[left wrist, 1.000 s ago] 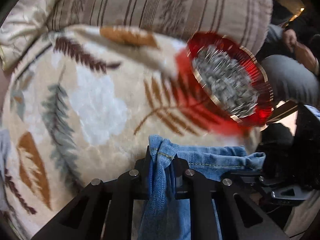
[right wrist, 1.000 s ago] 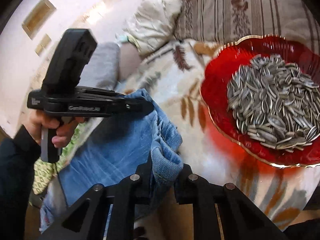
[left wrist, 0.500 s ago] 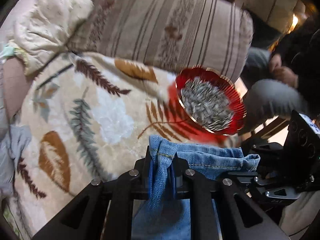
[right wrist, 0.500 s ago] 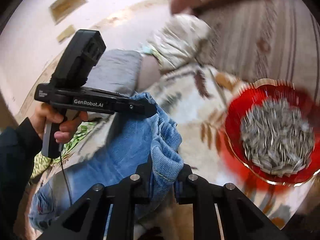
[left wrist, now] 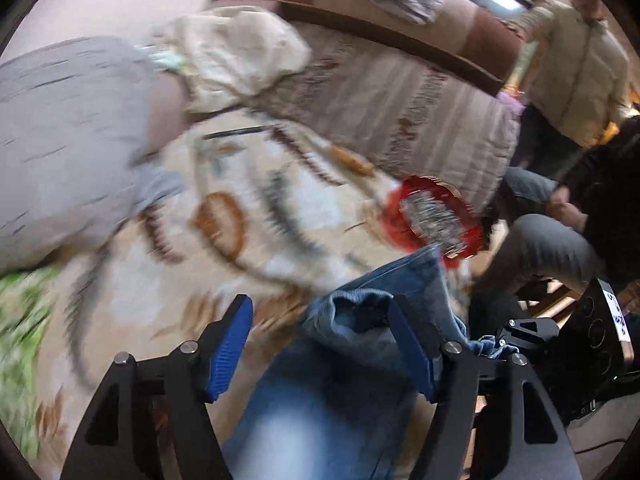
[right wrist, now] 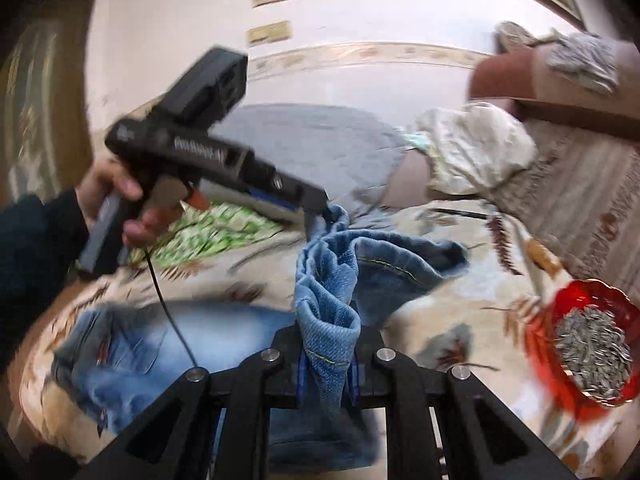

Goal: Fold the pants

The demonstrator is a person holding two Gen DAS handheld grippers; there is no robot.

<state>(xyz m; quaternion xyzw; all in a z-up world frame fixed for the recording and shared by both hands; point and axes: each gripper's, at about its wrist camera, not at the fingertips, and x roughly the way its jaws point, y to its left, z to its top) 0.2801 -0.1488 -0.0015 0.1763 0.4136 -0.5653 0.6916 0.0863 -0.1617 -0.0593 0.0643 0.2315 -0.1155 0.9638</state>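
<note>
Blue jeans [right wrist: 332,280] hang in a bunch over a leaf-patterned blanket [right wrist: 452,312]. My right gripper [right wrist: 326,364] is shut on a hem of the jeans. My left gripper [left wrist: 320,324] is open, its blue pads [left wrist: 230,344] spread wide; the jeans' hem [left wrist: 360,320] sags between them against the right finger. In the right wrist view the left gripper [right wrist: 320,212] is above the cloth, its tip touching the fold. The rest of the jeans [right wrist: 132,352] lies on the blanket at lower left.
A red glass bowl of sunflower seeds [right wrist: 592,340] sits on the blanket to the right, also in the left wrist view [left wrist: 432,220]. A striped cushion [left wrist: 400,96], a cream pillow [left wrist: 236,56] and a grey pillow [left wrist: 60,120] line the back. People sit at the right [left wrist: 560,240].
My left gripper has opened and let go of the jeans hem. Both grippers have pulled back and up from the bowl; the right still holds its hem.
</note>
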